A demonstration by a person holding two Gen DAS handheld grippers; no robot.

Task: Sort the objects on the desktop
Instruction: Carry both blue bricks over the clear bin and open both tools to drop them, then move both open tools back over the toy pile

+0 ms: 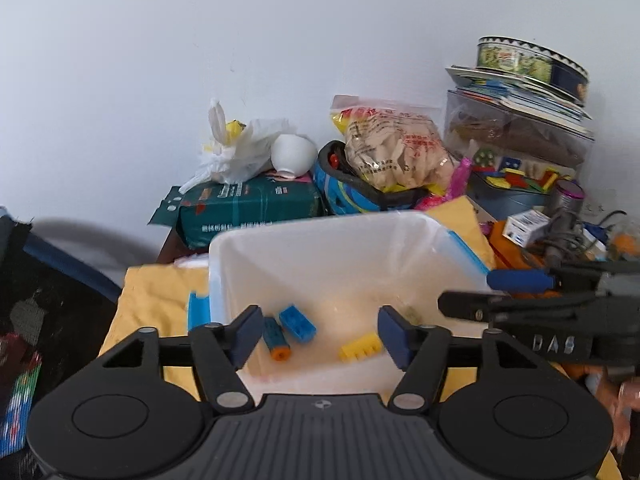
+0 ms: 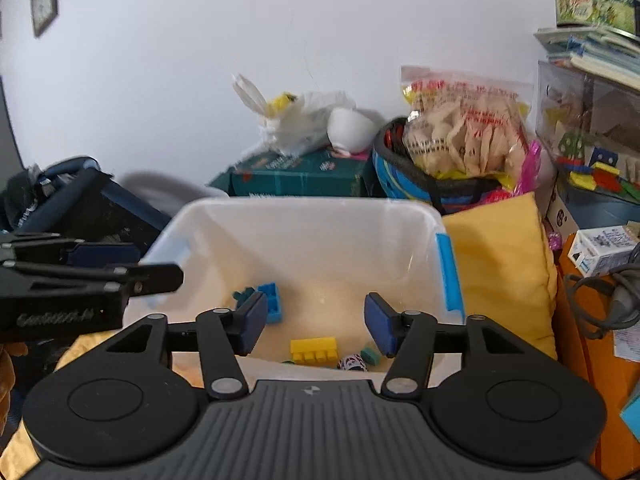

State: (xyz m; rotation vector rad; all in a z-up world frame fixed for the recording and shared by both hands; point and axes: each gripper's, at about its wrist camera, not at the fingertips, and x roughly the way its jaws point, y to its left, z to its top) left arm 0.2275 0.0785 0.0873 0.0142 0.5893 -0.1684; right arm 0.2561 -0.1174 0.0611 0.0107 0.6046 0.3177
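- Both grippers hover above a white bin (image 1: 320, 248), neither holding anything.
- Left gripper (image 1: 318, 334): jaws wide, nothing between them.
- Right gripper (image 2: 316, 326): jaws wide too.
- Inside the bin: blue brick (image 1: 297, 323), yellow brick (image 2: 314, 350), blue tube with orange end (image 1: 275, 338), small teal piece (image 2: 370, 354).
- Bin sits on a yellow cloth (image 2: 500, 264); clutter piled behind against the wall.

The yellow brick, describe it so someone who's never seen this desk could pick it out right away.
Find the white plastic bin with blue latches on the yellow cloth. On its floor, near the front wall, lies the yellow brick, between the two open grippers' views. It is the only yellow piece in there, long with a row of studs, while the blue brick is squarer.
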